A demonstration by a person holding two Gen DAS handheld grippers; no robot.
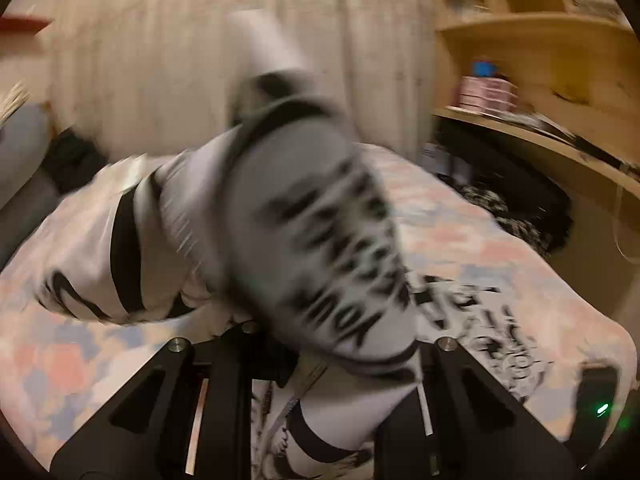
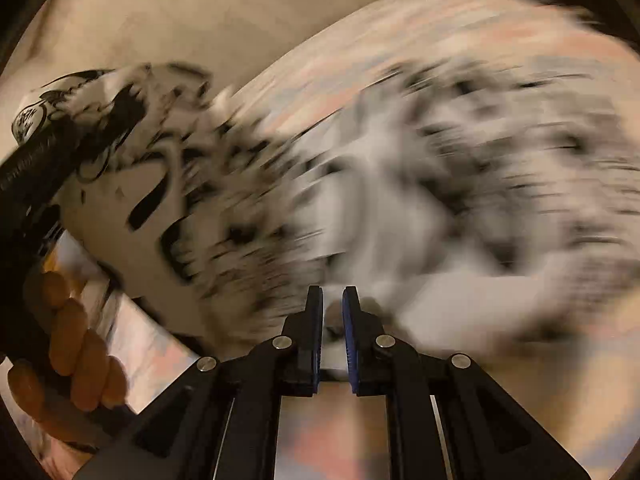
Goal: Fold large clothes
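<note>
A white garment with black printed lettering (image 1: 320,232) lies over a bed with a pastel patchwork cover (image 1: 60,360). In the left wrist view a fold of it hangs over my left gripper (image 1: 332,344) and hides the fingertips; the jaws look closed on the cloth. In the right wrist view the garment (image 2: 400,184) is heavily blurred. My right gripper (image 2: 333,300) has its blue-padded fingers (image 2: 350,320) close together with white cloth between them. The other gripper, held by a hand (image 2: 76,344), shows at the left.
A wooden desk and shelves (image 1: 540,60) stand at the right of the bed, with a pink box (image 1: 486,94) on the desk. A pale curtain (image 1: 200,60) hangs behind. Dark things (image 1: 516,200) lie under the desk.
</note>
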